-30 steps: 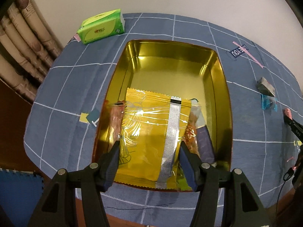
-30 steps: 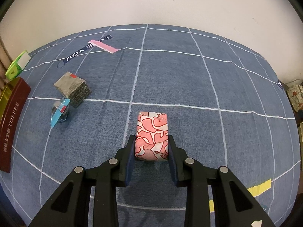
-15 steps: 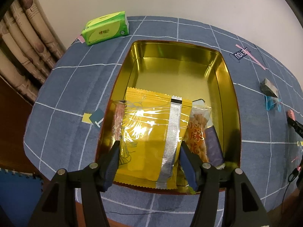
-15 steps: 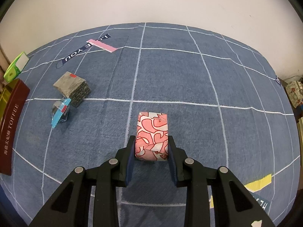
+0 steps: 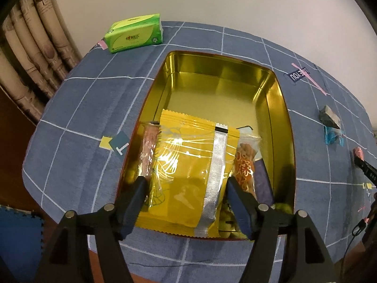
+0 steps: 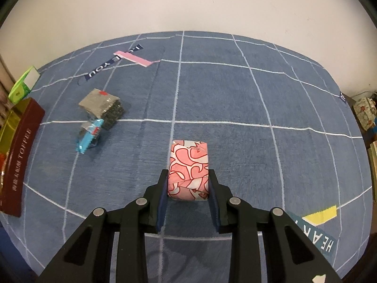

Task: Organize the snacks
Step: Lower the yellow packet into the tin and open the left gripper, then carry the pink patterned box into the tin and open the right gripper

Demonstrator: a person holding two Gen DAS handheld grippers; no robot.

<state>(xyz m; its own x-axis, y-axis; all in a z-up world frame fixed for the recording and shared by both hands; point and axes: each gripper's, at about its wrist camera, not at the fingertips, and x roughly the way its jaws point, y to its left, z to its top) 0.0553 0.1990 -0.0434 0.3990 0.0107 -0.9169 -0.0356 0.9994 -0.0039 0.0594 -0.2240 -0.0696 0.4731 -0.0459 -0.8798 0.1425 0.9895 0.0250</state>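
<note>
I count one gold tin holding four snack packets, the yellow packet topmost. Three wrapped snacks are outside it: one pink-patterned snack, one grey snack, one blue snack. One green tissue pack.

Gold tin; yellow packet; pink-red swirl-patterned snack; blue white-gridded cloth.
</note>
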